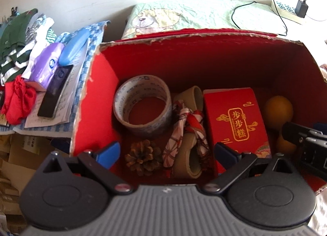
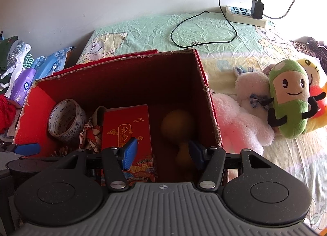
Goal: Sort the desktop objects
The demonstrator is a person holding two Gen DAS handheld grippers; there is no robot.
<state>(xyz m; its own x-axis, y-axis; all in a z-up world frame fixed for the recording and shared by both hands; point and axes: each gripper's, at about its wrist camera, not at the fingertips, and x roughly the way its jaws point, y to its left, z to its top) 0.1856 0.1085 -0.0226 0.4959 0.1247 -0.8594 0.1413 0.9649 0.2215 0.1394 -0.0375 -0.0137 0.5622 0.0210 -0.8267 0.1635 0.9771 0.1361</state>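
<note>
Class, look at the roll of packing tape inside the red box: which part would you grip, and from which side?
Grip the tape roll's upper wall, one finger inside the open core and one outside, coming from above. It lies tilted with the hole facing up, and the box's left wall blocks a sideways approach.

Left gripper (image 1: pixel 167 152): jaws spread wide, nothing between the blue fingertips (image 1: pixel 108 151), pointing downward and forward toward 12 o'clock. Right gripper (image 2: pixel 162 154): jaws also parted, blue pads (image 2: pixel 129 151) clear of any object, same downward tilt. In the left wrist view the right gripper's black body intrudes at 3 o'clock, close alongside.
</note>
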